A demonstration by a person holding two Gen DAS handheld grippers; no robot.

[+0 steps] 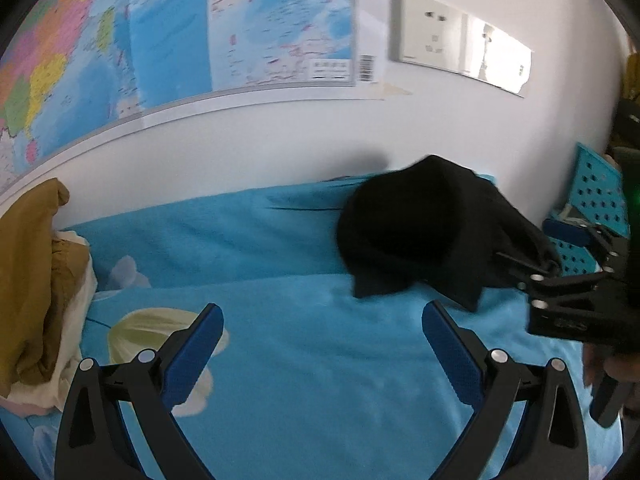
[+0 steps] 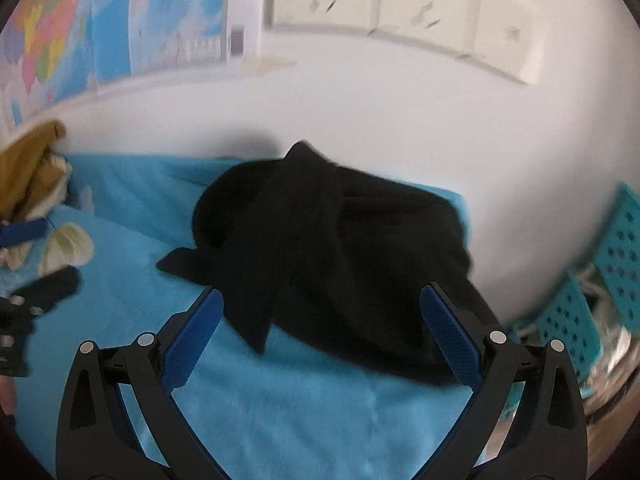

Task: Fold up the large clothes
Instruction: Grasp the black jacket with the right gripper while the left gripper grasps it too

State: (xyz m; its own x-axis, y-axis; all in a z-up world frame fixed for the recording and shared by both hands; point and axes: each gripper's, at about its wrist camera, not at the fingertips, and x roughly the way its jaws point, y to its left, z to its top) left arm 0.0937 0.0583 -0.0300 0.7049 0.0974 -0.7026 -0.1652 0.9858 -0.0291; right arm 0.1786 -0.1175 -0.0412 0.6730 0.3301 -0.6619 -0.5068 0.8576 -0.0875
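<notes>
My left gripper (image 1: 323, 320) is spread wide over the blue sheet (image 1: 320, 360), holding nothing. My right gripper (image 2: 320, 304) is spread wide too, its blue pads (image 2: 452, 340) flanking the near edge of the black garment (image 2: 340, 248) without pinching it. The garment lies bunched on the sheet against the white wall (image 2: 360, 112), below the map (image 1: 180, 32). Mustard clothes (image 1: 28, 280) are heaped well apart on the left.

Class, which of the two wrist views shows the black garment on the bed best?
The right wrist view: the black garment fills the centre, folds and flap edges visible, between the open right gripper fingers. The left wrist view shows the garment smaller, off to the right, beyond the open left gripper.
</notes>
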